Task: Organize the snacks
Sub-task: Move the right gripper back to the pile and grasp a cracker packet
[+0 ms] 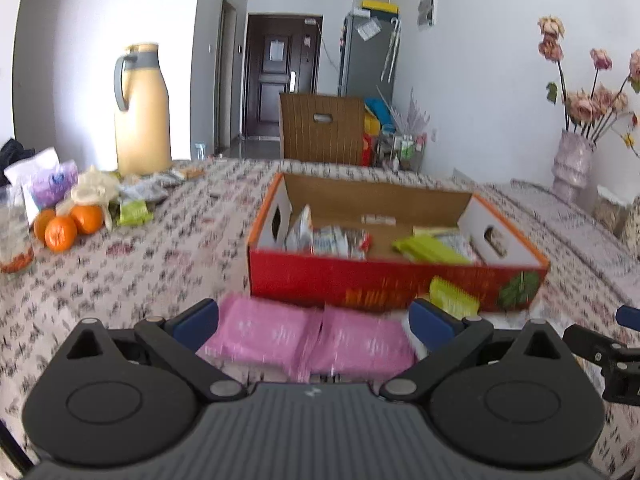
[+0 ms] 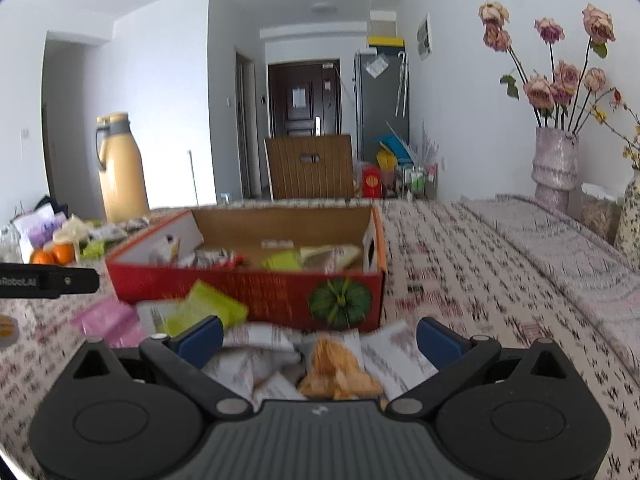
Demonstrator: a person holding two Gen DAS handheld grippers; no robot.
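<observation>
This is a lived-in home, a dining and living space that runs back to a dark panelled front door point(image 1: 282, 76) at the top centre of the frame, with a grey fridge point(image 1: 368, 56) beside it and boxes stacked on top. The desk point(image 1: 168, 248) wears a floral cloth and carries household things: a yellow thermos jug point(image 1: 140, 112) at upper left, oranges point(image 1: 66, 226) and loose snack packets point(image 1: 136, 212) at left, and a red cardboard box point(image 1: 384, 280) of snacks in the middle. A vase of dried pink roses point(image 2: 556, 168) stands at right against the white wall, and a wooden chair back point(image 2: 310, 168) shows beyond the far edge.
</observation>
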